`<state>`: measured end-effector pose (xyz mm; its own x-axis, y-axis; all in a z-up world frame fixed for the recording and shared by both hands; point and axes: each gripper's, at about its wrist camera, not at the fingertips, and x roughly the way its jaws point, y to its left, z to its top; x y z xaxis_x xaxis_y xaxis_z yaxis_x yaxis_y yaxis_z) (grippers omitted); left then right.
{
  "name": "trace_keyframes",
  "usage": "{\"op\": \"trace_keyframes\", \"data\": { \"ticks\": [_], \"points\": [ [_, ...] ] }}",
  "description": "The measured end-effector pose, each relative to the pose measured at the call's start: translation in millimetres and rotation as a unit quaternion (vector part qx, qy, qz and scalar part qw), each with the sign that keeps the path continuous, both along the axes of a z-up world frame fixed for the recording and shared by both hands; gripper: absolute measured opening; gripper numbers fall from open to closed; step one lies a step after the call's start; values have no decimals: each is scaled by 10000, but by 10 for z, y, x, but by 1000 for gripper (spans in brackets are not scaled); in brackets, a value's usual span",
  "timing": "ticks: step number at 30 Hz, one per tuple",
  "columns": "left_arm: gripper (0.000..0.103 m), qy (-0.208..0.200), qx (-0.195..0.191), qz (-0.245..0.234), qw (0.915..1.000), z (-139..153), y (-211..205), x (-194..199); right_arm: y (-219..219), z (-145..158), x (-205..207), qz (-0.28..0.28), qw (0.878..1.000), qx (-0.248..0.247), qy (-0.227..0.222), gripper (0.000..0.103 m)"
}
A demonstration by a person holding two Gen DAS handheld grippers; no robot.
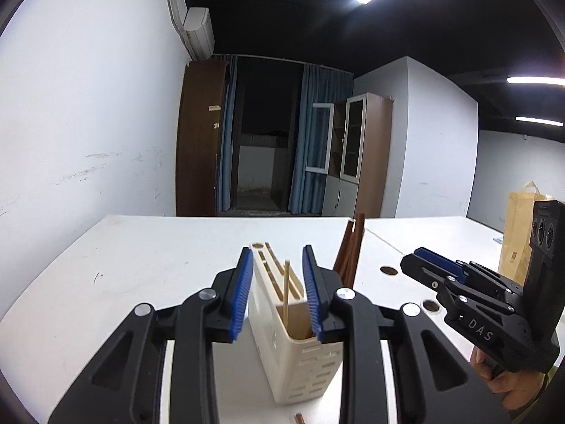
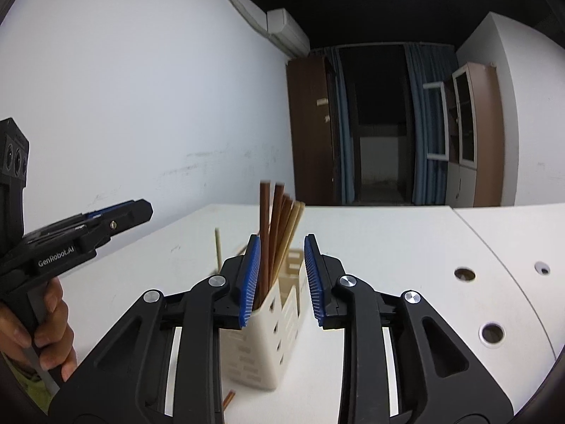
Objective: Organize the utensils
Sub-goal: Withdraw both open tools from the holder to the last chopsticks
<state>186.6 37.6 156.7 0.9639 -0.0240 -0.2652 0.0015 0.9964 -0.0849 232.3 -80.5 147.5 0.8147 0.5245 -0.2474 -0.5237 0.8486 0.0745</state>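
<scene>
The white bench (image 1: 141,254) fills the lower part of both views and reaches to the far wall. On it stands the cream utensil holder (image 1: 300,353), a tall slotted box with cut-out holes in its sides, upright near the front edge. The left tool (image 1: 277,289) hovers over this holder with its blue pads spread apart, one on each side of the open top, and it grasps nothing. The right tool (image 2: 282,275) is also released, its pads apart above the other end of the same holder (image 2: 261,346). A bundle of brown and pale chopsticks (image 2: 279,226) stands in the holder, leaning a little to the right in the right wrist view. One thin pale stick (image 1: 286,286) stands alone in another compartment. A small brown chopstick end (image 2: 229,397) lies on the bench just beside the foot of the holder.
</scene>
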Motion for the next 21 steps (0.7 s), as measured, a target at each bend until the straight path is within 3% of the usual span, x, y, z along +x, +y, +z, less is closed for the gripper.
{"op": "trace_keyframes", "data": {
  "ticks": [11,21],
  "points": [
    [33,574,-20,-71,9983,-314,-114,-180,-125,-432,-190,-115,9972,-306,669,31],
    [33,923,-114,32,9957,-629,-37,-281,69,-823,-397,186,9888,-756,1275,42]
  ]
}}
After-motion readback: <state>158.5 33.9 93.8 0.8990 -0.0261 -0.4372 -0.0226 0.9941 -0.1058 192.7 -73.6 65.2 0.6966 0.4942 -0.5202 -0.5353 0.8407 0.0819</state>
